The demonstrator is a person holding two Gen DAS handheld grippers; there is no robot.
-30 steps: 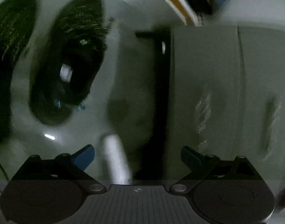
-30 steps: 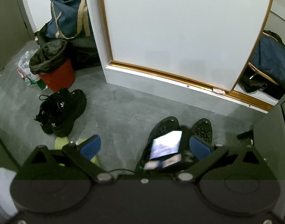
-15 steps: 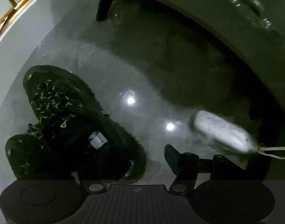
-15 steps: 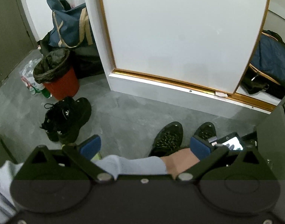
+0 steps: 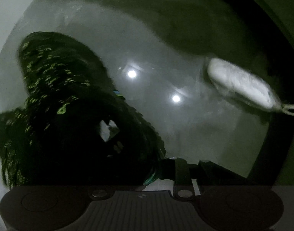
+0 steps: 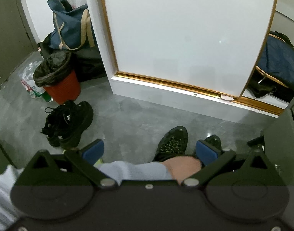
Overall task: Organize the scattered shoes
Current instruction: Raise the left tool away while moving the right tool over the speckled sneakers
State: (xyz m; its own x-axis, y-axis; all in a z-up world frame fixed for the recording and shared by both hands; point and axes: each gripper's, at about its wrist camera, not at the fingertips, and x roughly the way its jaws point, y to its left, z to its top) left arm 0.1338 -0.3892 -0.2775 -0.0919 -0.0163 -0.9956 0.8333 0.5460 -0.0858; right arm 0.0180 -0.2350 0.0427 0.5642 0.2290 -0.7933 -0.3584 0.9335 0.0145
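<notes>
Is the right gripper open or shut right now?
Open. In the right wrist view, the right gripper has its blue pads spread wide apart, with only floor and the person's forearm between them.

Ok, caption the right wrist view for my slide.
Open right hand-held gripper above grey floor, black shoes beside red bin.

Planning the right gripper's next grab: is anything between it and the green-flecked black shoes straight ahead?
Yes. The person's forearm, in a pale blue sleeve, crosses just in front of the open right gripper and covers the heels of the green-flecked shoes.
</notes>
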